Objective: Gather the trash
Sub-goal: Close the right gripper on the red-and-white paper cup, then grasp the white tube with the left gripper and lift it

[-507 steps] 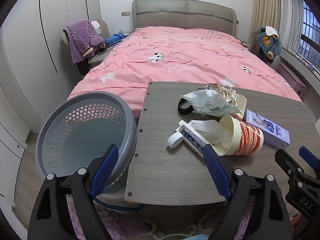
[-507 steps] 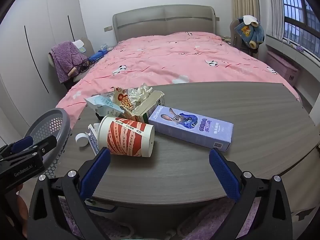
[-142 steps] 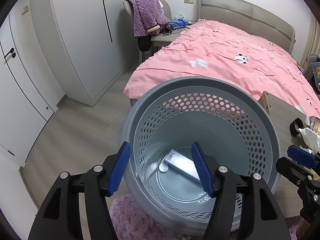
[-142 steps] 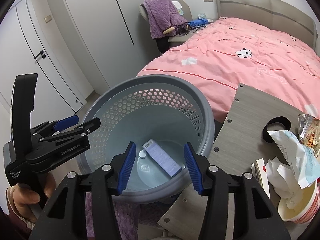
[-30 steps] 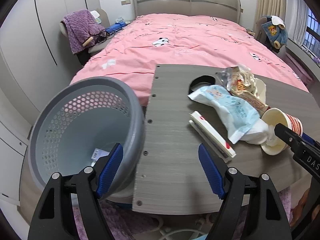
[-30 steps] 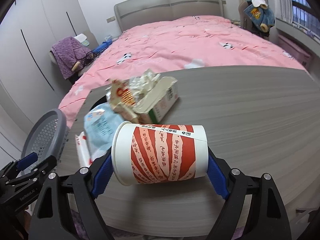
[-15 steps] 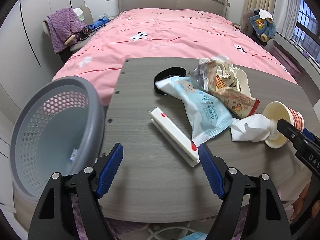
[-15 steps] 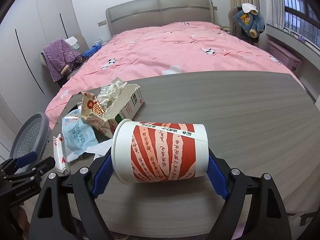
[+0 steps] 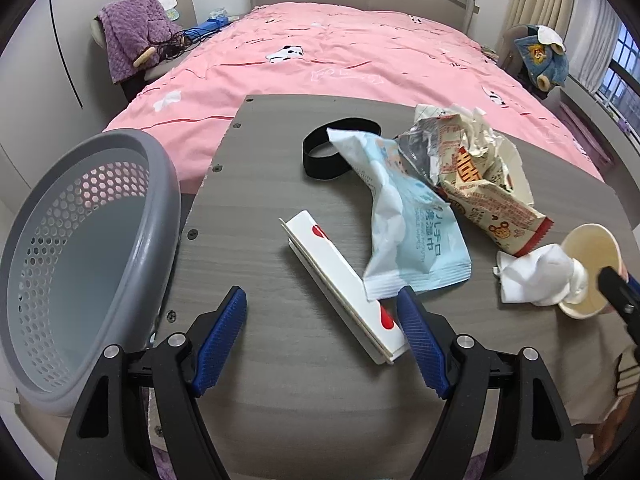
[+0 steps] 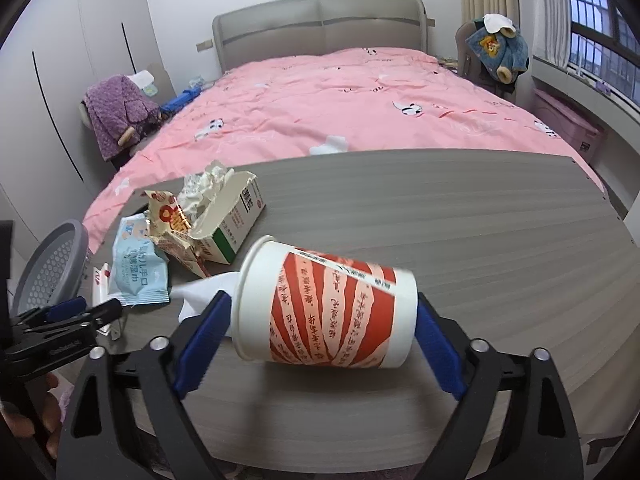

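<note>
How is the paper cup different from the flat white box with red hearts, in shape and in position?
The paper cup is round, red-striped and lies on its side between the right gripper pads, whose jaws are opening. The white box is flat, long and lies untouched before the open left gripper. A tissue sticks out of the cup; the box looks closed. Both lie on the table.

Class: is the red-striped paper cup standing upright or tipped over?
Tipped over: the paper cup lies on its side, mouth facing left with white tissue spilling out.

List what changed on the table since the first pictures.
The purple rabbit box and small white cap left the table. The red-striped paper cup now lies between the right tool's opening jaws. The blue wipes packet and torn carton remain; left tool open, empty.
</note>
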A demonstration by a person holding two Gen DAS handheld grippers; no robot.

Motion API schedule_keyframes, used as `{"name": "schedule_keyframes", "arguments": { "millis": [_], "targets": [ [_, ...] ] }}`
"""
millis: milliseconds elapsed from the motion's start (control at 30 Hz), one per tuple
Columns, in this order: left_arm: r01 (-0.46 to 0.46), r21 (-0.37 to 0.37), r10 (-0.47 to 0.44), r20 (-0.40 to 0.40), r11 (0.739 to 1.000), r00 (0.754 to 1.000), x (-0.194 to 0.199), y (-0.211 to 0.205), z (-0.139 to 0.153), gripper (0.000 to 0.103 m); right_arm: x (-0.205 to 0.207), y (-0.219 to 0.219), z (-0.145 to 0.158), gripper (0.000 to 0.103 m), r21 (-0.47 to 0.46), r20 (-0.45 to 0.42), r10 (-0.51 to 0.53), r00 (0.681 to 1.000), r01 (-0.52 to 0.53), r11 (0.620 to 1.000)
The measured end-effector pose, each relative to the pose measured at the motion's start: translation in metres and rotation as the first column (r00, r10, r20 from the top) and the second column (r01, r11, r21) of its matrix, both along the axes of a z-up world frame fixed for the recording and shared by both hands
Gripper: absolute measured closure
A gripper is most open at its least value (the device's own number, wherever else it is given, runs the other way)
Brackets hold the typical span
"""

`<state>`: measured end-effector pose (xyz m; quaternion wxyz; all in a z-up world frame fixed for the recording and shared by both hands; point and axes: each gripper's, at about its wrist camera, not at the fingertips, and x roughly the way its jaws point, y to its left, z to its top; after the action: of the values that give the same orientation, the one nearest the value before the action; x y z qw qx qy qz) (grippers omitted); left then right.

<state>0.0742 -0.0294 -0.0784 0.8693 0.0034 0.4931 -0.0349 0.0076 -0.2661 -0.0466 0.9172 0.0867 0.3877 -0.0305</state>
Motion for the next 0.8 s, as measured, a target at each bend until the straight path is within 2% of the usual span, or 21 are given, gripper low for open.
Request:
{"name": "schedule_keyframes", "arguments": {
  "millis": [200, 233, 400, 467, 533, 800],
  "targets": [
    [-0.002, 0.020, 0.001, 0.016, 1.000, 1.000, 0.002, -0.003, -0.002, 0.030, -0.009, -0.007, 0.003, 0.012, 0.024, 0.005, -0.015, 1.000, 0.015, 1.000],
    [-0.003, 0.020, 0.003, 0.019, 1.000, 1.000, 0.001, -0.003, -0.002, 0.033, -0.011, -0.008, 0.003, 0.012, 0.026, 0.008, -0.016, 1.000, 0.016, 1.000],
    [0.003, 0.033, -0.004, 0.037, 0.999, 0.999, -0.006, -0.001, 0.000, 0.062, -0.019, -0.008, 0.011, 0.012, 0.031, 0.023, -0.013, 1.000, 0.012, 0.999],
    [0.011, 0.025, -0.012, 0.036, 1.000, 0.999, -0.008, 0.001, 0.001, 0.080, -0.025, -0.004, 0.017, 0.012, 0.028, 0.041, 0.003, 0.999, -0.004, 1.000],
    [0.019, 0.009, -0.019, 0.029, 1.000, 0.999, -0.010, 0.004, 0.002, 0.088, -0.030, -0.001, 0.022, 0.012, 0.026, 0.059, 0.022, 0.998, -0.024, 0.999],
    [0.046, -0.008, -0.046, 0.056, 0.999, 0.997, -0.023, 0.017, 0.014, 0.088, -0.044, 0.026, 0.035, 0.012, 0.044, 0.130, 0.122, 0.984, -0.128, 0.991]
  ]
}}
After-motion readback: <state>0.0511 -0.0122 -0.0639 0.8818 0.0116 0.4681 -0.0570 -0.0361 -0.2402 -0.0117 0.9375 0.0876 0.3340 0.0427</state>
